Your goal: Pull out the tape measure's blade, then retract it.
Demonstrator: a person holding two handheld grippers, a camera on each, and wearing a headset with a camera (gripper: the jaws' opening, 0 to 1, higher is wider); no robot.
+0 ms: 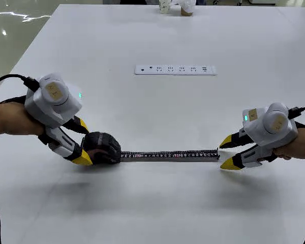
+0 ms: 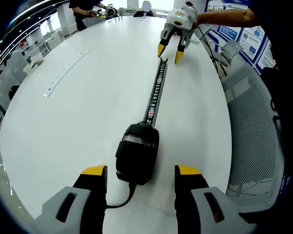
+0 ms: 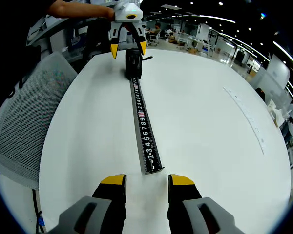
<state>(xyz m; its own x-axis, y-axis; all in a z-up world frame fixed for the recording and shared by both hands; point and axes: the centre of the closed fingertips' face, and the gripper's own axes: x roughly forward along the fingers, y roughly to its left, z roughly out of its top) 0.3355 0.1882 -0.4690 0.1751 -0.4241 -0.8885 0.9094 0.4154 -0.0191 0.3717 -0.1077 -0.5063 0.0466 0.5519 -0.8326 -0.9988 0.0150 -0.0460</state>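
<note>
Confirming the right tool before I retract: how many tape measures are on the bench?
1: the tape measure lies by the left gripper, its blade extended toward the right gripper. None seems hidden.

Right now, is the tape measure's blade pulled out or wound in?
Out: the blade lies flat on the table, stretching from the black case to its tip ahead of the right gripper.
</note>
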